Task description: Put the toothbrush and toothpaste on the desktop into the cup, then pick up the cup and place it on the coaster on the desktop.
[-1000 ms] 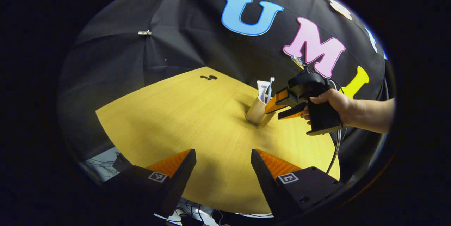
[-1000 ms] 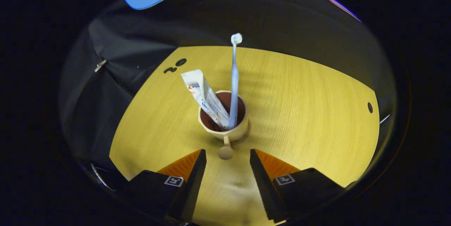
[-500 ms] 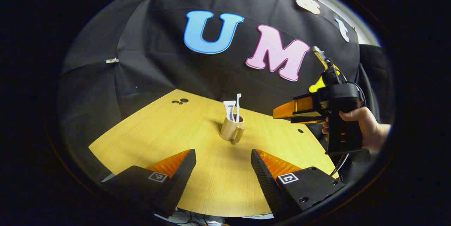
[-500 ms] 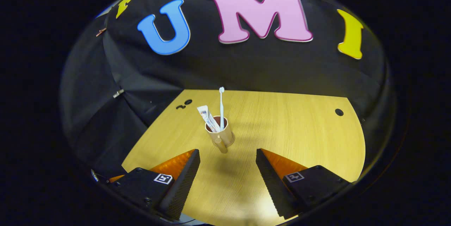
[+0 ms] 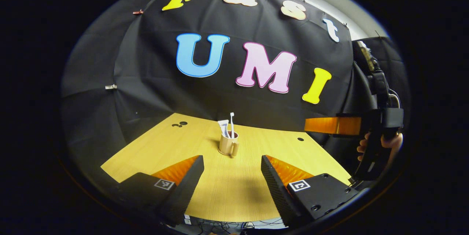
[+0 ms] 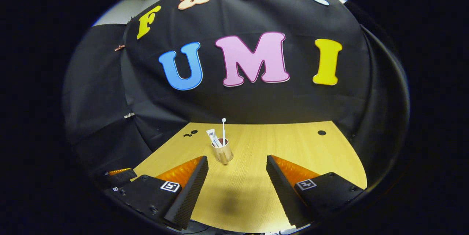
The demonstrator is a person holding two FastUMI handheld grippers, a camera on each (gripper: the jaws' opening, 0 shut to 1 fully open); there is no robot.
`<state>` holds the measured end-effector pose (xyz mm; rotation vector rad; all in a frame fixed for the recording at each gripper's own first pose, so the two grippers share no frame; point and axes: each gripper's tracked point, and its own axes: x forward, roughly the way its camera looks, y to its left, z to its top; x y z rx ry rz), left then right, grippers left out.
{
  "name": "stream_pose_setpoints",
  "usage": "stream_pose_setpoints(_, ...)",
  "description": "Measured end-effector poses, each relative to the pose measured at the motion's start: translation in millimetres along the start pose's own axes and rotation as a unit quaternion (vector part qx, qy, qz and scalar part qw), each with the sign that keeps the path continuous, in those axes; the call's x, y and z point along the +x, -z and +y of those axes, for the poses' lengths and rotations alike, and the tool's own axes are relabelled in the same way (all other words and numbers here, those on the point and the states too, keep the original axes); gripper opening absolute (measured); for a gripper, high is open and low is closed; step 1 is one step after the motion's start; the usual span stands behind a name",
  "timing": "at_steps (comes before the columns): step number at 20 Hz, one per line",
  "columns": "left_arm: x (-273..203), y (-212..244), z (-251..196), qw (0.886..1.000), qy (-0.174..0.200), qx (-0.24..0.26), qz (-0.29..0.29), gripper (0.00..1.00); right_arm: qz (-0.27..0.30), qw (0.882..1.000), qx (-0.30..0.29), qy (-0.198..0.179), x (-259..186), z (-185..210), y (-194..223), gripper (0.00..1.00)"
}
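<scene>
Toothbrush point(image 6: 223, 128) and toothpaste point(image 6: 212, 136) stand in the cup point(image 6: 222, 153) on the desk point(image 6: 293, 143), well ahead of me; both my claws, left point(image 5: 232, 167) and right point(image 6: 236, 169), gape wide, holding nothing.

Recording booth, black cloth wall point(image 6: 256, 106) clipped up behind and to both sides ahead of the jaws, bare wooden table point(image 6: 293, 147) with cable holes, loose cables point(image 5: 220, 223) below the table edge under the jaws
</scene>
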<state>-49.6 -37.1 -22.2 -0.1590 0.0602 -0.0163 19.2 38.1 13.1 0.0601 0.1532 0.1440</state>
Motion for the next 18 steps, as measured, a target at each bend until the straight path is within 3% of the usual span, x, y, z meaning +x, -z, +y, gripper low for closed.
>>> stream_pose_setpoints(5, -27.3, 1.0, -2.8, 1.000, 0.011, 0.016, -0.011, 0.98, -0.046, 0.998, -0.046, 0.007, -67.4, 9.7, 14.0, 0.98)
stream_pose_setpoints(8, -40.0, 1.4, -0.2, 1.000, 0.013, 0.015, -0.014, 0.98, -0.047, 0.997, -0.056, 0.000, -93.0, 15.5, 33.1, 0.98)
stream_pose_setpoints(18, -56.8, 5.8, -6.6, 0.999, 0.034, 0.038, -0.016, 0.98, -0.042, 0.999, -0.028, 0.008, -112.1, 10.1, 47.6, 0.98)
